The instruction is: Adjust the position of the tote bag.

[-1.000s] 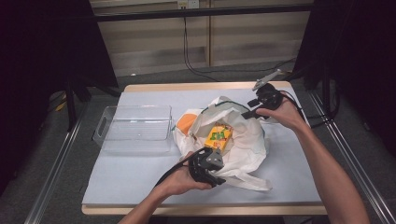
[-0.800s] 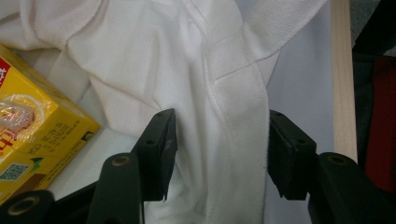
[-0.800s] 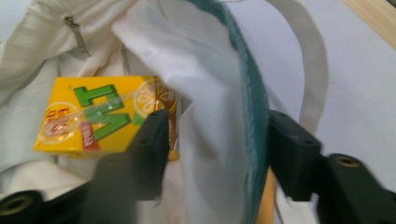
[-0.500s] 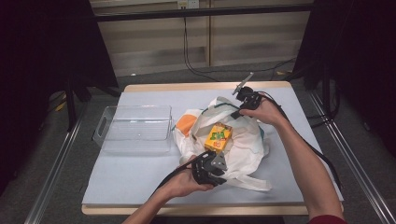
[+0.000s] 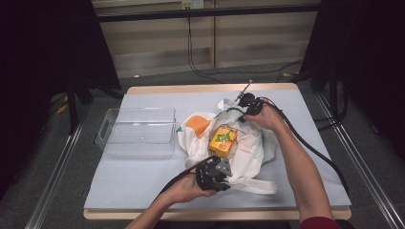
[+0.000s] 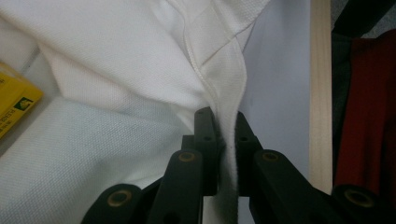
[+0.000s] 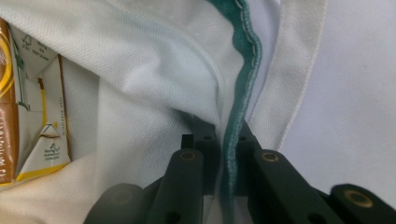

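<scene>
While the left gripper sits at the near edge of the white cloth bag, its jaws have just closed and now pinch the bag's white hem, as the left gripper view shows. Beyond it, in the bag's open mouth at the table's middle, lies a yellow carton. At the bag's far rim the right gripper, lower and nearer the carton than a second ago, has likewise just clamped onto the green-trimmed edge.
</scene>
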`<move>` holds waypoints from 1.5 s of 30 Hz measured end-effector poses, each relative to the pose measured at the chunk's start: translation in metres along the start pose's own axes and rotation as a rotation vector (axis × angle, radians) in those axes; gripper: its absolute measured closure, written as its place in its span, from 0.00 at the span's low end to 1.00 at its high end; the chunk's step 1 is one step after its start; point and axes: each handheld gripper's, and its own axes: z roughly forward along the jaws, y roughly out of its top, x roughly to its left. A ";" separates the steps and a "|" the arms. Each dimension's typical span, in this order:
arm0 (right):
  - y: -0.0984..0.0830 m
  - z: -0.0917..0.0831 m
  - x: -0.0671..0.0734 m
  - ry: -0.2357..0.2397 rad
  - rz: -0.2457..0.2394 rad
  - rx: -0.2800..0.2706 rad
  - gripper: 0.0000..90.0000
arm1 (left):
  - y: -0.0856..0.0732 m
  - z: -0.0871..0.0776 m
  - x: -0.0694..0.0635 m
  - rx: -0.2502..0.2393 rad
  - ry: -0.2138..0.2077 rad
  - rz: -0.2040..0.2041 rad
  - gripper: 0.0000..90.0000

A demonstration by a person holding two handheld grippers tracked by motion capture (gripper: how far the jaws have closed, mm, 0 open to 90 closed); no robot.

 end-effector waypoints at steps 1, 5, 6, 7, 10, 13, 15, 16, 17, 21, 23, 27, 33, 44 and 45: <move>0.000 0.000 0.002 -0.008 -0.001 -0.001 0.95 | -0.001 0.000 0.002 -0.012 -0.007 -0.011 0.95; -0.004 -0.006 0.007 -0.010 -0.024 -0.037 0.78 | -0.003 -0.003 0.009 -0.040 -0.042 -0.037 0.91; -0.006 -0.010 0.005 -0.003 -0.024 -0.062 0.71 | -0.003 -0.003 0.009 -0.041 -0.045 -0.035 0.89; -0.007 -0.013 0.004 0.017 -0.011 -0.072 0.66 | -0.004 -0.004 0.010 -0.049 -0.050 -0.040 0.88; -0.014 -0.030 0.003 0.046 0.009 -0.151 0.54 | -0.004 -0.008 0.011 -0.065 -0.041 -0.050 0.79; -0.022 -0.047 0.005 0.052 0.023 -0.205 0.45 | -0.006 -0.016 0.015 -0.090 -0.020 -0.068 0.70; -0.028 -0.055 0.008 0.029 0.001 -0.208 0.43 | -0.007 -0.020 0.017 -0.116 -0.020 -0.078 0.68; -0.031 -0.057 0.011 0.017 -0.014 -0.202 0.42 | -0.007 -0.022 0.017 -0.124 -0.023 -0.082 0.67; -0.035 -0.060 0.015 -0.008 -0.023 -0.205 0.42 | -0.008 -0.025 0.018 -0.128 -0.013 -0.077 0.66; -0.051 -0.069 0.023 0.007 -0.018 -0.258 0.40 | -0.008 -0.034 0.020 -0.159 -0.010 -0.098 0.61; -0.057 -0.073 0.026 0.028 -0.015 -0.284 0.41 | -0.009 -0.040 0.021 -0.187 0.010 -0.105 0.58; -0.068 -0.081 0.040 0.041 -0.066 -0.290 0.42 | -0.011 -0.050 0.025 -0.215 0.014 -0.128 0.60; -0.082 -0.089 0.060 0.083 -0.114 -0.311 0.53 | -0.016 -0.074 0.043 -0.222 0.088 -0.149 0.71; -0.093 -0.080 0.098 0.147 -0.206 -0.256 0.60 | -0.026 -0.095 0.091 -0.236 0.209 -0.253 0.60; -0.093 -0.079 0.105 0.165 -0.223 -0.244 0.60 | -0.025 -0.093 0.094 -0.226 0.221 -0.259 0.59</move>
